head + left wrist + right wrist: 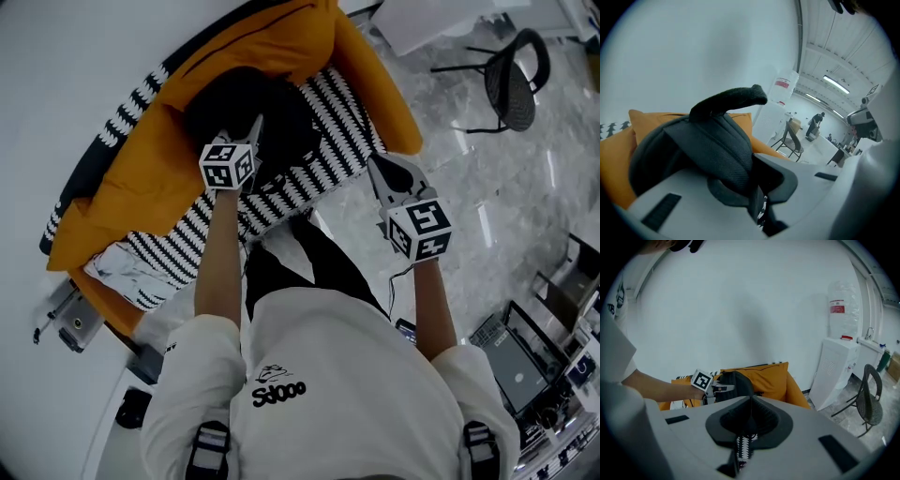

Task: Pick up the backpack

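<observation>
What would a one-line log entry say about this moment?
left tongs: shut on black fabric backpack | right tongs: shut, empty | backpack: beside orange cushion

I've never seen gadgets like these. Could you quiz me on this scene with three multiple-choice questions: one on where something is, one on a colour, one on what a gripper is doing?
1. Where does the backpack lie?
A. on the floor
B. on the orange couch
C. on the chair

2. What colour is the backpack?
A. black
B. red
C. blue

3. What is the left gripper doing?
A. hanging open above the backpack
B. clamped on the backpack
C. resting on the floor

Answers:
1 B: the head view shows orange cushions around it.
2 A: its fabric is black in every view.
3 B: the left gripper view shows black backpack fabric pinched between the jaws.
</observation>
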### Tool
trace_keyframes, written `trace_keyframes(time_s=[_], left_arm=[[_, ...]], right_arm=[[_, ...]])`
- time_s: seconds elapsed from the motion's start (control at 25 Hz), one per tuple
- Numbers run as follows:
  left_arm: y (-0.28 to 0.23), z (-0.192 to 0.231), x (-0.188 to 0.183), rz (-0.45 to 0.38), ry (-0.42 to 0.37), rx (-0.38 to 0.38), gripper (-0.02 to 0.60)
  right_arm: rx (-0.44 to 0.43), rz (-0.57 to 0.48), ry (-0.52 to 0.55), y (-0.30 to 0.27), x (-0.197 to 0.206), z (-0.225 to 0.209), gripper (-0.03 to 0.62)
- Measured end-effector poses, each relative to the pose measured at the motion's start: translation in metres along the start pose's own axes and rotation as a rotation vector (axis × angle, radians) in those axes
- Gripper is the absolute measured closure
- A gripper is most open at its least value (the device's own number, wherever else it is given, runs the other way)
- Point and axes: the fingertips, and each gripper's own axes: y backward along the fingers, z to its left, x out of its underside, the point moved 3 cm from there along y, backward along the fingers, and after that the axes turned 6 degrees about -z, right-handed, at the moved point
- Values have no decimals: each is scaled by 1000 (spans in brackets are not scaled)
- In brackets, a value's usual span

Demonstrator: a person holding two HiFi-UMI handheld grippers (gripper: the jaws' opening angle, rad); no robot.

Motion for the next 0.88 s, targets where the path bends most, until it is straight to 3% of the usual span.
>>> trace_keyframes(time_s=[0.32,0.88], left_arm=[[25,-22,-22,-40,-61,87,543],[80,-94,-44,-80,-159,253,545]], right_arm=[[47,-46,2,27,-18,25,559],[175,-114,-137,92,3,63,559]])
